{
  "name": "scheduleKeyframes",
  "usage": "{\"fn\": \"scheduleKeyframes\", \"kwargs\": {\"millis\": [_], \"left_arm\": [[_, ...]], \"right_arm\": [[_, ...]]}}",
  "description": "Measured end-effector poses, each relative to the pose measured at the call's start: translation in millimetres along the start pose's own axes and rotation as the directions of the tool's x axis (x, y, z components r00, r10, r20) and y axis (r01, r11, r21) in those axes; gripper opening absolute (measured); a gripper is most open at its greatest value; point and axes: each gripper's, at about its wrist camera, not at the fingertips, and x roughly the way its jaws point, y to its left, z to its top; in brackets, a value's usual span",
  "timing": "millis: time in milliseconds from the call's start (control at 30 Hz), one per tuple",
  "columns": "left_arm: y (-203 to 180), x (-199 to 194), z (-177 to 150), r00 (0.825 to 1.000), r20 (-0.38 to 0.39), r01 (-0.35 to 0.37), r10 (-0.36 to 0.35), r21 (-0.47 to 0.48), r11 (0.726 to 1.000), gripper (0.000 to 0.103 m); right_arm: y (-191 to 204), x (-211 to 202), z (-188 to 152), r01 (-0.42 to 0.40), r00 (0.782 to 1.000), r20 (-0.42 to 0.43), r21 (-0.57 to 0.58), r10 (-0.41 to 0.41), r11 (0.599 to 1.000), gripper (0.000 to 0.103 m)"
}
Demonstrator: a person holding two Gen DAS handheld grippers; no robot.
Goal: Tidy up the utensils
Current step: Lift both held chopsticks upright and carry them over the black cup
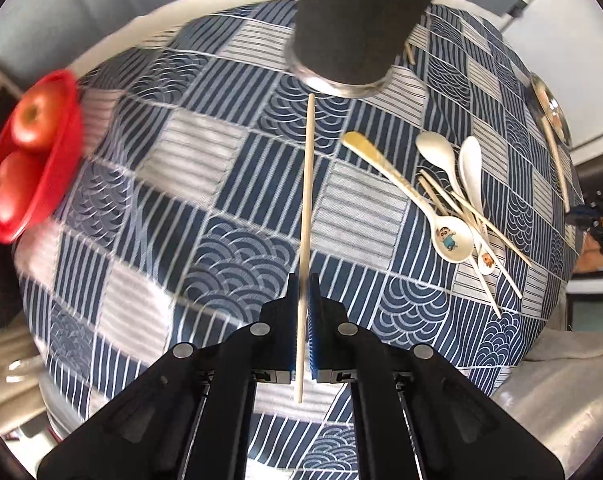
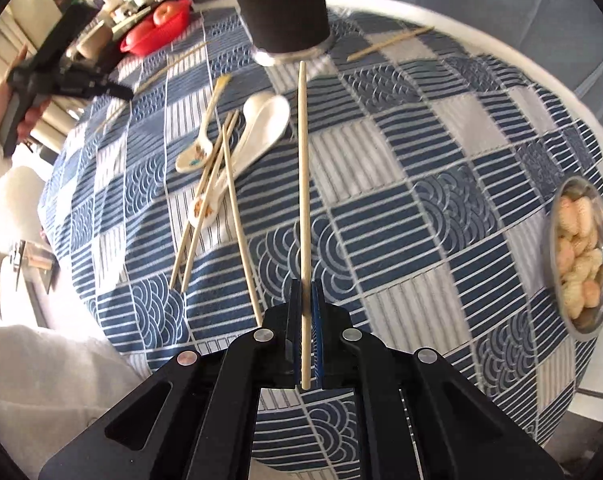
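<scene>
My left gripper (image 1: 302, 280) is shut on a wooden chopstick (image 1: 306, 200) that points ahead toward the base of a dark cylindrical holder (image 1: 357, 24). My right gripper (image 2: 306, 286) is shut on another chopstick (image 2: 304, 168), its tip near the same holder (image 2: 281, 4). A pile of white spoons (image 1: 453, 184) and loose chopsticks (image 1: 481, 232) lies on the blue patterned tablecloth (image 1: 221, 200), right of the left gripper. In the right wrist view the pile of spoons (image 2: 257, 132) and chopsticks (image 2: 221, 200) is left of the held chopstick. The left gripper (image 2: 61, 76) shows at far left there.
A red basket with apples (image 1: 29, 152) sits at the table's left edge, also in the right wrist view (image 2: 157, 28). A metal bowl of snacks (image 2: 581, 252) sits at the right. A single chopstick (image 2: 389, 43) lies behind the holder. The round table has a white rim (image 2: 501, 52).
</scene>
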Motion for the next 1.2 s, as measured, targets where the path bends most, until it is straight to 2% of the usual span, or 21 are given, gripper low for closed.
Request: {"fn": "scheduleKeyframes", "kwargs": {"millis": [100, 133, 433, 567, 867, 1200], "left_arm": [[-12, -15, -27, 1.0, 0.022, -0.021, 0.023, -0.048, 0.999, 0.004], [-2, -27, -38, 0.999, 0.032, -0.027, 0.029, -0.062, 0.998, 0.004], [5, -77, -48, 0.985, 0.137, -0.079, 0.102, -0.168, 0.983, 0.004], [-1, -94, -43, 0.975, 0.187, -0.088, 0.122, -0.182, 0.979, 0.004], [-41, -126, -13, 0.942, 0.286, -0.151, 0.178, -0.113, 0.982, 0.004], [-57, -128, 30, 0.929, 0.348, -0.104, 0.128, -0.086, 0.991, 0.004]], "right_arm": [[-2, -10, 10, 0.015, 0.999, 0.041, -0.012, -0.014, 1.0, 0.004], [-2, -14, 15, 0.015, 0.998, 0.061, -0.012, -0.015, 1.0, 0.004], [-4, -53, 52, 0.058, 0.978, 0.205, -0.09, -0.039, 0.994, 0.005], [-3, -68, 68, 0.081, 0.965, 0.257, -0.124, -0.046, 0.989, 0.005], [-2, -83, 102, 0.066, 0.938, 0.346, -0.129, -0.017, 0.989, 0.005], [19, -99, 164, 0.051, 0.9, 0.436, -0.173, 0.03, 0.984, 0.005]]}}
